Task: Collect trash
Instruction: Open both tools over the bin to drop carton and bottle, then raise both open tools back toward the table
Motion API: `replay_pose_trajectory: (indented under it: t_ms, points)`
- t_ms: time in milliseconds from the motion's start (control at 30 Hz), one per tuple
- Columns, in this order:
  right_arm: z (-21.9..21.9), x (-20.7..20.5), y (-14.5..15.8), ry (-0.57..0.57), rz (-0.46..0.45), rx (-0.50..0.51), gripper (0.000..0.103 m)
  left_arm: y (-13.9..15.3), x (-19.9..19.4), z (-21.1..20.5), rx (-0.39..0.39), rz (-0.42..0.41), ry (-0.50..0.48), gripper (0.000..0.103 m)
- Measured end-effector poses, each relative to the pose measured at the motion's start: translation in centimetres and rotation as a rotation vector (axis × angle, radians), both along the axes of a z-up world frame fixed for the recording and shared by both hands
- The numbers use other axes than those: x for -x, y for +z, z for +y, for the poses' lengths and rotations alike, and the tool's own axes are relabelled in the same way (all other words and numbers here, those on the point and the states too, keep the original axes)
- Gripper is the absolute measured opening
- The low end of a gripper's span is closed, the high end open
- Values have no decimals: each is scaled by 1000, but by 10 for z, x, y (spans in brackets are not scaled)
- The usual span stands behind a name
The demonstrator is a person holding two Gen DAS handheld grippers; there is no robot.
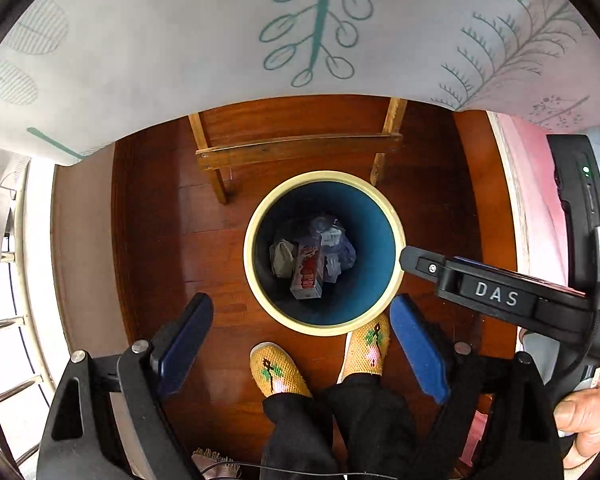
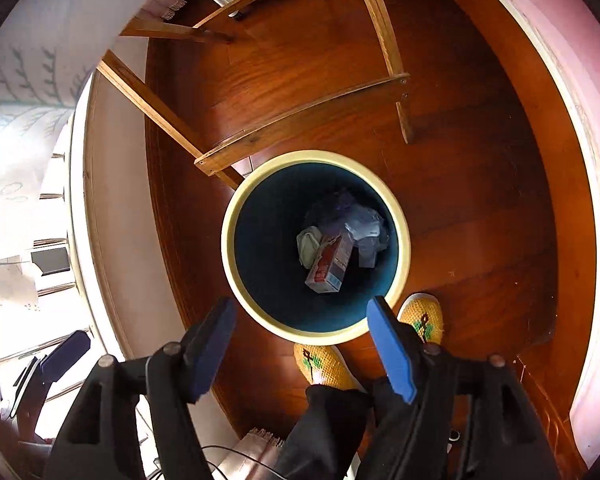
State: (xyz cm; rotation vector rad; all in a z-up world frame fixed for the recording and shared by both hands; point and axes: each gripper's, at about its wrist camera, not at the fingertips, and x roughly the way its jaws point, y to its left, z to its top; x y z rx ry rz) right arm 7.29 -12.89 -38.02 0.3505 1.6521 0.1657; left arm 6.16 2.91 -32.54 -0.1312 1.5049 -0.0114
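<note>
Gaping empty above the bin (image 1: pixel 396 216), both tongs; only the left view shows the tablecloth (image 1: pixel 180 60).

dark wood floor (image 1: pixel 160 240), wooden chair legs (image 1: pixel 296 150), leaf-print cloth (image 1: pixel 220 40)

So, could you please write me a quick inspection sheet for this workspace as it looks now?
Surface: reddish wooden floor.
Job's things: trash bin, blue inside with a cream rim, holding a carton, crumpled paper and plastic wrappers.
Clutter: nothing seen on the floor.
Grippers: left gripper open, empty; right gripper open, empty, both above the bin.
Cables: thin dark cable at the bottom edge.
Surroundings: wooden chair legs, leaf-print tablecloth, person's yellow slippers.
</note>
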Motion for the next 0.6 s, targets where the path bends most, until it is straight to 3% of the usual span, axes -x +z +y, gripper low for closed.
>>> replay_pose_trajectory:
  t_ms: [300,600]
  points:
    - [2,5,52,34,-89,-20,72,53,1,28,-41,-52,77,89]
    - [2,15,127,21,-113,-57,76,143,9,48,-55,-114,65,89]
